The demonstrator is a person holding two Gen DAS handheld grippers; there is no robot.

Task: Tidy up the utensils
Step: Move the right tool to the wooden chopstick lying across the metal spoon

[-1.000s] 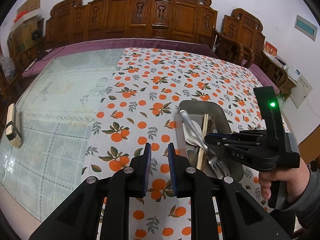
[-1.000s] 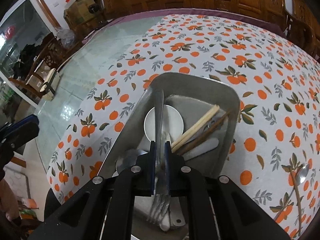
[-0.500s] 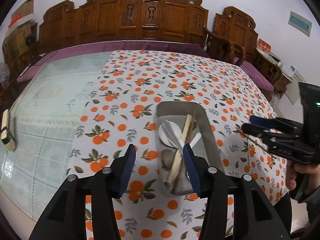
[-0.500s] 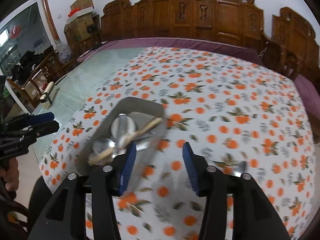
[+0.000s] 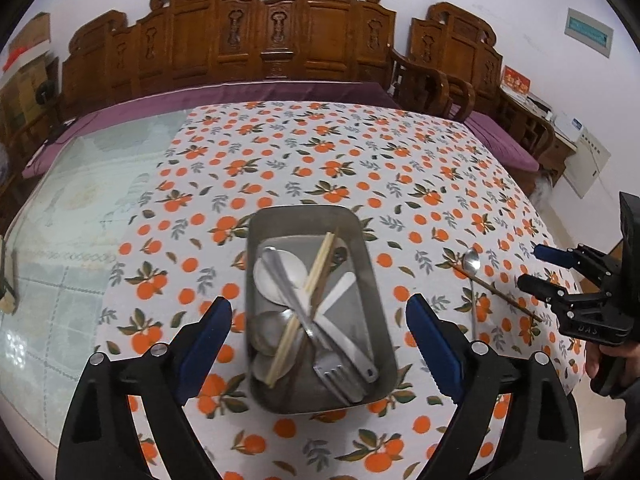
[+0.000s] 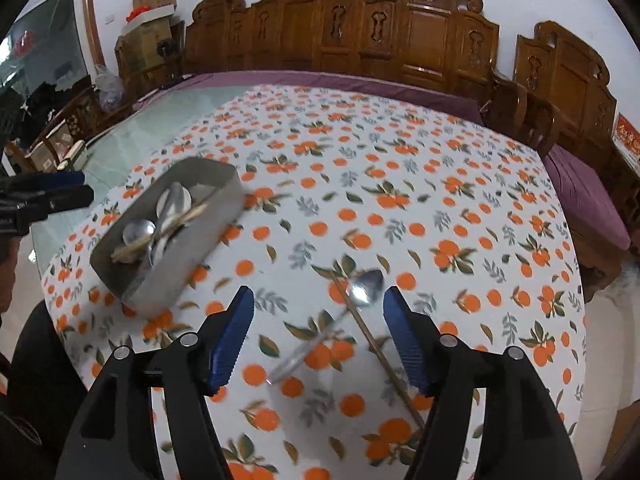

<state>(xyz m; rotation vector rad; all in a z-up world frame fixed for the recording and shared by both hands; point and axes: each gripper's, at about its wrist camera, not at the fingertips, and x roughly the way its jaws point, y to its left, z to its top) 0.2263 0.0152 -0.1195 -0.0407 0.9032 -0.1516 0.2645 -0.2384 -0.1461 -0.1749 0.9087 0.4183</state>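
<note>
Spoon [image 6: 366,285] and single brown chopstick [image 6: 374,344] lie crossed on the tablecloth [image 6: 400,184], both between the spread blue fingers [image 6: 230,336] of the right gripper [image 6: 319,334], which is wide open and holds nothing; the spoon's bowl points away from the gripper and its handle is blurred; whether the fingers touch the cloth cannot be told. Left gripper [image 5: 319,350] is also wide open and empty, its fingers either side of the metal tray [image 5: 256,280]; inside the tray lie a fork [image 5: 320,340], pale chopsticks [image 5: 302,312], a white flat handle and several round spoon bowls, all piled across each other; the tray sits well apart from the loose spoon, to its left. Tablecloth is white with oranges and leaves, covering part of a glass-topped table [image 5: 64,200]; carved wooden chairs [image 5: 276,36] line the white wall behind.
</note>
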